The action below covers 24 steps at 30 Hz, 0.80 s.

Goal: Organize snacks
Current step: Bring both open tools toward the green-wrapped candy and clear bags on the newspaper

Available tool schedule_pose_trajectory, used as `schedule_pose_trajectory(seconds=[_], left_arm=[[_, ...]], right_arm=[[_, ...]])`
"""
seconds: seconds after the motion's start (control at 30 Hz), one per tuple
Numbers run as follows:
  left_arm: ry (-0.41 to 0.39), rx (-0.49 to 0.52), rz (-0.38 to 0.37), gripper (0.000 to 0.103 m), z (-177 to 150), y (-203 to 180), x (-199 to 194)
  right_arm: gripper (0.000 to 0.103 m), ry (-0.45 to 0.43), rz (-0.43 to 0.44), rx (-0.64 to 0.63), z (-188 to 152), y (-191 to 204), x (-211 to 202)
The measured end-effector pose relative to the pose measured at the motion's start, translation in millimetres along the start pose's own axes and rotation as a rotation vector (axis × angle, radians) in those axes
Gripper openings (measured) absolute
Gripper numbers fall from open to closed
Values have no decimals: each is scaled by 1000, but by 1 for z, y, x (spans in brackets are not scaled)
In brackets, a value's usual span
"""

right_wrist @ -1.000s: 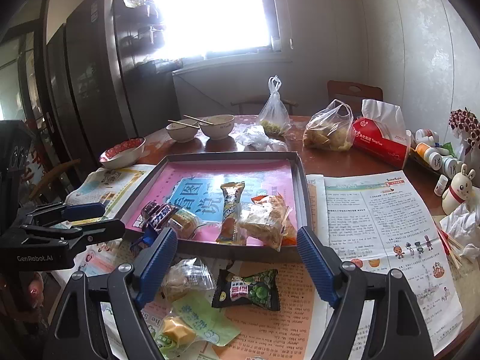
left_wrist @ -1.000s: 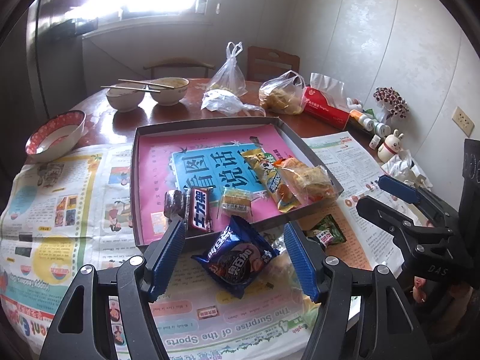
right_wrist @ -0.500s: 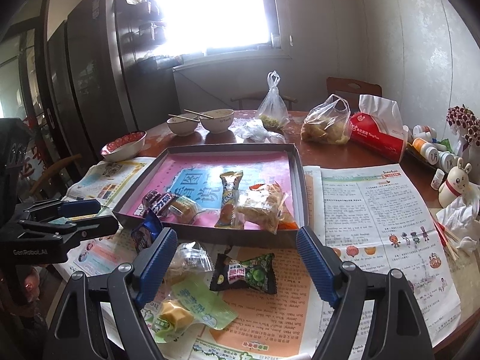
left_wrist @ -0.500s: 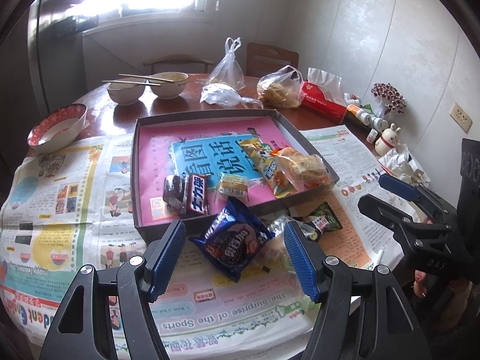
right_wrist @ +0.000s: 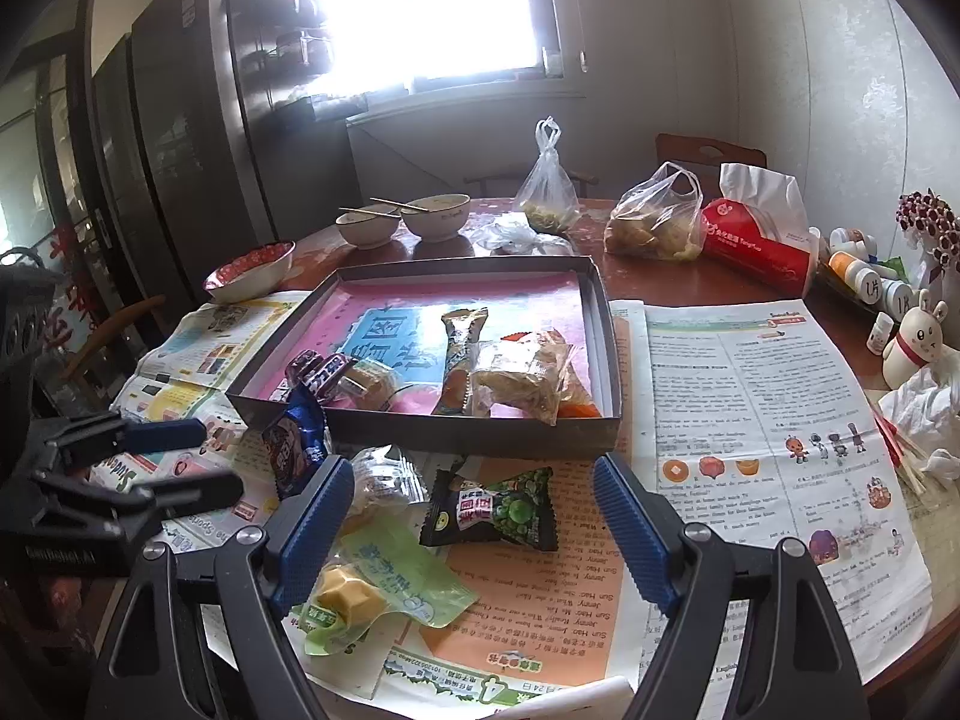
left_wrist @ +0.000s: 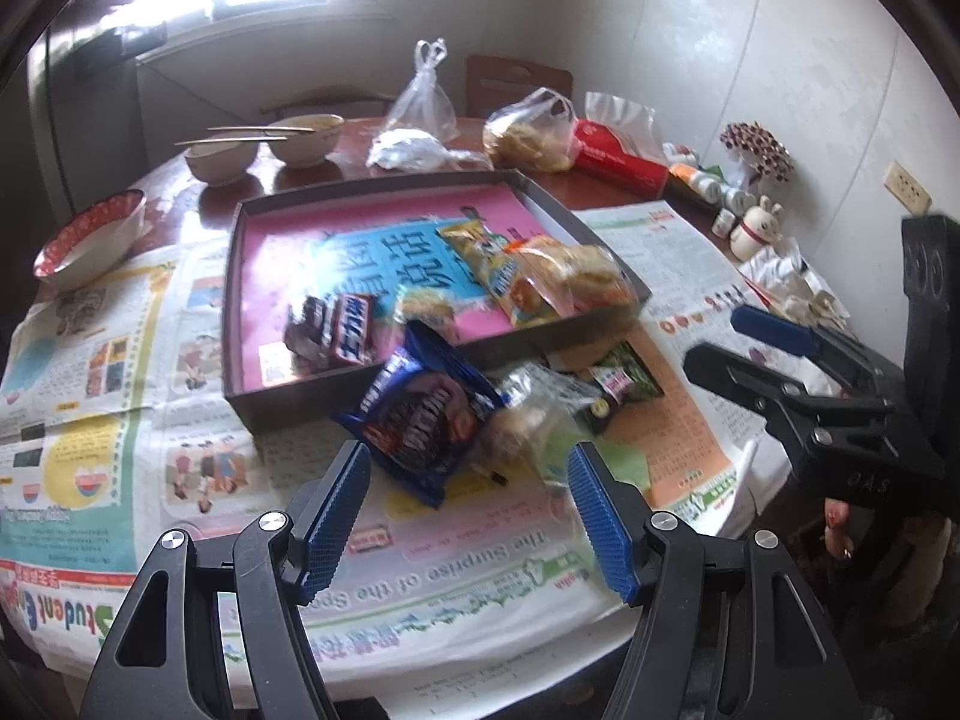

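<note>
Item: my left gripper (left_wrist: 468, 516), jaws spread wide, clasping nothing. Just beyond it lay the blue snack packet (left_wrist: 423, 420), propped against the near wall of the tray (left_wrist: 420, 369), its long axis slanting from near-left to far-right. My right gripper (right_wrist: 474, 516), likewise parted and empty, stood nearer the green pea packet (right_wrist: 495, 510), which lay flat, long axis left to right. I judged the left nearer the blue packet.

Tray wall (right_wrist: 480, 432) blocks forward; loose packets (right_wrist: 492, 510) seemingly crowd the foreground.
</note>
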State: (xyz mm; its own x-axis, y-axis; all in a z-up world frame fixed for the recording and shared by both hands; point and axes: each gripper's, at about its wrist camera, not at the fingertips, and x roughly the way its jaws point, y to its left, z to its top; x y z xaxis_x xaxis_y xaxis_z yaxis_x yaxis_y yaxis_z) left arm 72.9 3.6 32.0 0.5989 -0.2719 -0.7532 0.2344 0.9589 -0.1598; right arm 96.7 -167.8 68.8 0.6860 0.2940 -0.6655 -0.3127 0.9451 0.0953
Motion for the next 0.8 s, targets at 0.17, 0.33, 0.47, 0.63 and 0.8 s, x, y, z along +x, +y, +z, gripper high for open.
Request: schedule_pose_trajectory(seconds=[0.17,0.33,0.47,0.63,0.8], left_arm=[[24,32,-24,70,-6,-14,6],[55,65,-47,70,-12,-29,15],[83,91,-58,70,-15,-40,26],[114,109,-70,70,-17,-50,40],[126,114,-80,70,-18,-54,47]], right_arm=[[81,7,-2,2,-1,-2,0],[81,21,10,10,-5,-4,-1],[81,30,17,10,-7,-6,-1],[81,75,15,4,-12,-9,10],[81,119,3,-4,-18,-13,28]])
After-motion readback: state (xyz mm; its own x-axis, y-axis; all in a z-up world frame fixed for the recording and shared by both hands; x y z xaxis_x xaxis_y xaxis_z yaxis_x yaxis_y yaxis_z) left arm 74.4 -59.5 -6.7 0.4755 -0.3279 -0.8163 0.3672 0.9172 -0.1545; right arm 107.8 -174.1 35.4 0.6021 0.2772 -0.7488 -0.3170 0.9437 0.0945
